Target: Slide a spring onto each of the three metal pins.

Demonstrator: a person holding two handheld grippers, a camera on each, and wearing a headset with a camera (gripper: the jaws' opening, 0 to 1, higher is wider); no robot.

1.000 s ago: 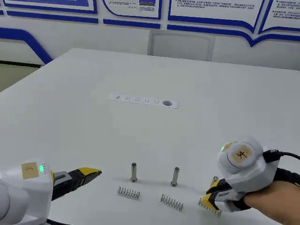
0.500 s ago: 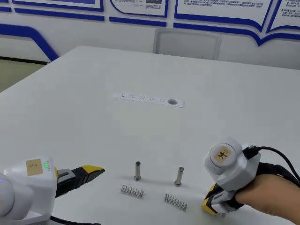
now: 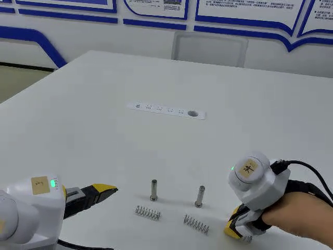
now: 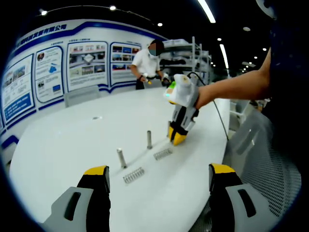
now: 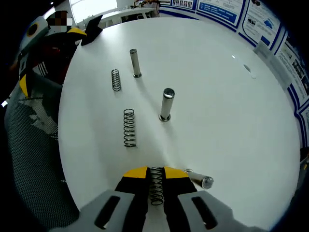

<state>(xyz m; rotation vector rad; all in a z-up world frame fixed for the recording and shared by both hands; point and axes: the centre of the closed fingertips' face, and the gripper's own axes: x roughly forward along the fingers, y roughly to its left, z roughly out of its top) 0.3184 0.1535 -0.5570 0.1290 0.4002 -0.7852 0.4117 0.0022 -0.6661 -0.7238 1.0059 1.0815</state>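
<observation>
While the white table (image 3: 218,146) runs out ahead of you, your right gripper (image 5: 155,175) is clamped on one spring (image 5: 155,186) and your left gripper (image 4: 159,170) hangs with its jaws wide apart.
Right gripper's tips are down at the tabletop, with the near pin (image 5: 199,179) just beside them. Between the grippers, the two upright pins (image 3: 154,189) (image 3: 200,196) stand apart, and each has one of the loose springs (image 3: 148,212) (image 3: 196,224) lying flat near its base.

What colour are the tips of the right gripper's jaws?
Yellow, on black. Best in the right gripper view, where the right gripper holds a spring.
</observation>
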